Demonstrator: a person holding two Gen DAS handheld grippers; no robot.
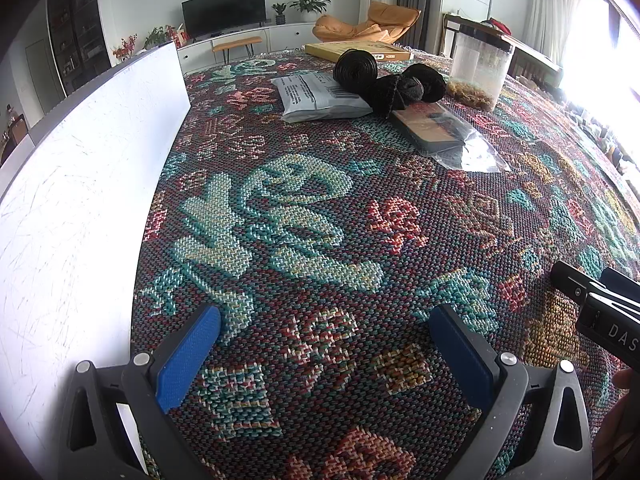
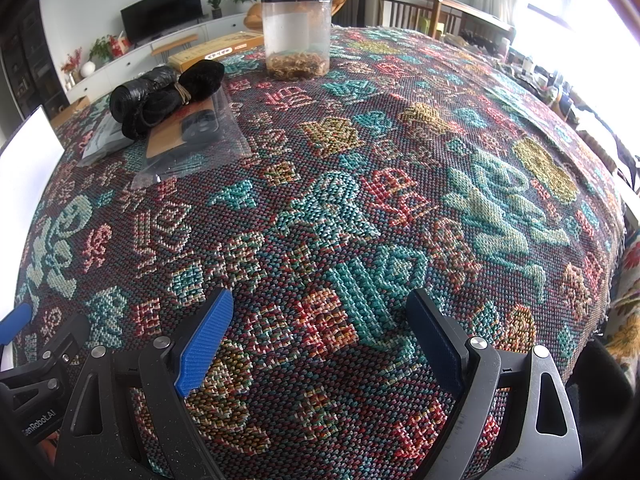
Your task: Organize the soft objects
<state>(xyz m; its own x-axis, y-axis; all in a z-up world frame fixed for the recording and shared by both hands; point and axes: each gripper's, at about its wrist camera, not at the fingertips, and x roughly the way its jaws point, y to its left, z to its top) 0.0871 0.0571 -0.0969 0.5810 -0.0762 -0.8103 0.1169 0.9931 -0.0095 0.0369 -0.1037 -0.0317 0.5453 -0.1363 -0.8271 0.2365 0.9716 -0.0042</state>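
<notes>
Both grippers (image 1: pixel 324 344) (image 2: pixel 320 336) are hovering spread, empty; black soft bundle (image 1: pixel 400 84) upper centre, risking dragging the plastic packets (image 1: pixel 452 136) beneath.

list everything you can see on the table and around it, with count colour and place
tablecloth: 1, woven red, teal and gold, covers the table
white board: 1, white, standing at the table's left edge
black bag roll: 1, black, far left, in the pile
black fuzzy cloth: 1, black, against the roll
grey mailer bag: 1, grey-white, under the pile
clear packet: 1, clear with brown and black contents, beside the pile
jar: 1, clear, black lid, brown bits inside, far centre
flat box: 1, tan, far edge
left claw: 1, black with blue pads, open, empty
right claw: 1, same, open, empty
</notes>
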